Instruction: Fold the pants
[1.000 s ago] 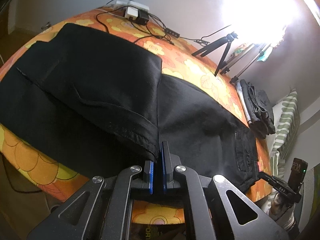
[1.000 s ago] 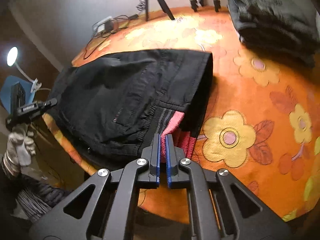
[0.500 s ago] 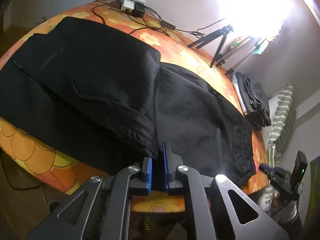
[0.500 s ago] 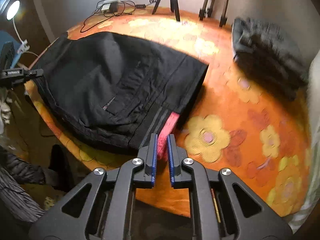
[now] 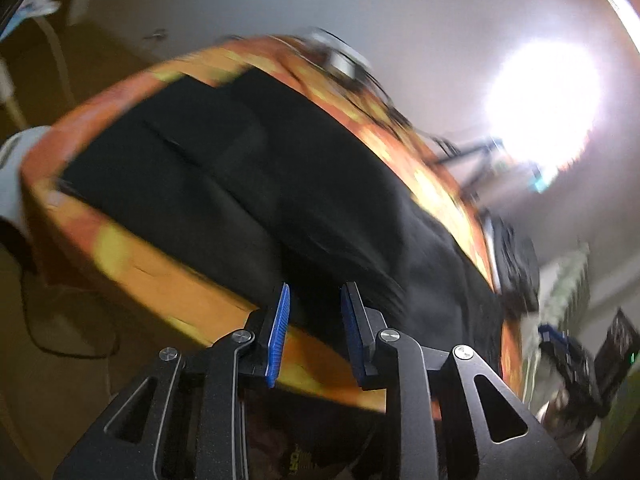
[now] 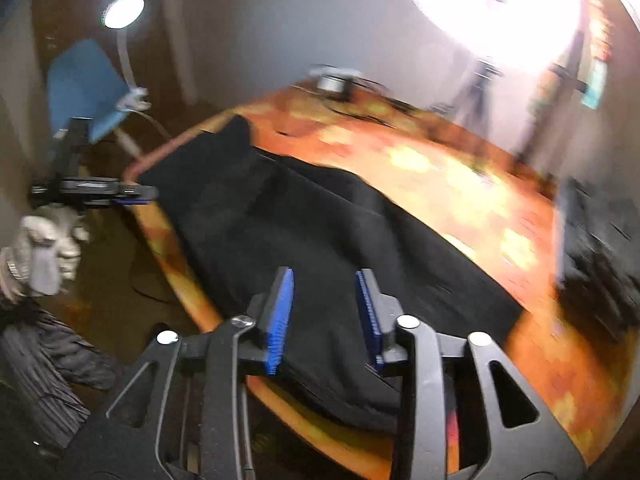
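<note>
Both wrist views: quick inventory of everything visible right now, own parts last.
pants: 1, black, spread along the near side of the table, near edge hanging over the rim
table cover: 1, orange with yellow flowers, over the whole tabletop
stack of dark clothes: 1, dark grey or black, right side of the table, blurred
power strip and cables: count unclear, white and black, far edge of the table
tripods: at least 2, black, behind the table under the bright lamp
bright lamp: 1, white glare, far wall
desk lamp: 1, white, far left
left gripper: 1, black with blue pads, jaws just opened, nothing pinched
right gripper: 1, same, jaws just opened above the pants
gloved hand: 1, white, holding the left gripper
</note>
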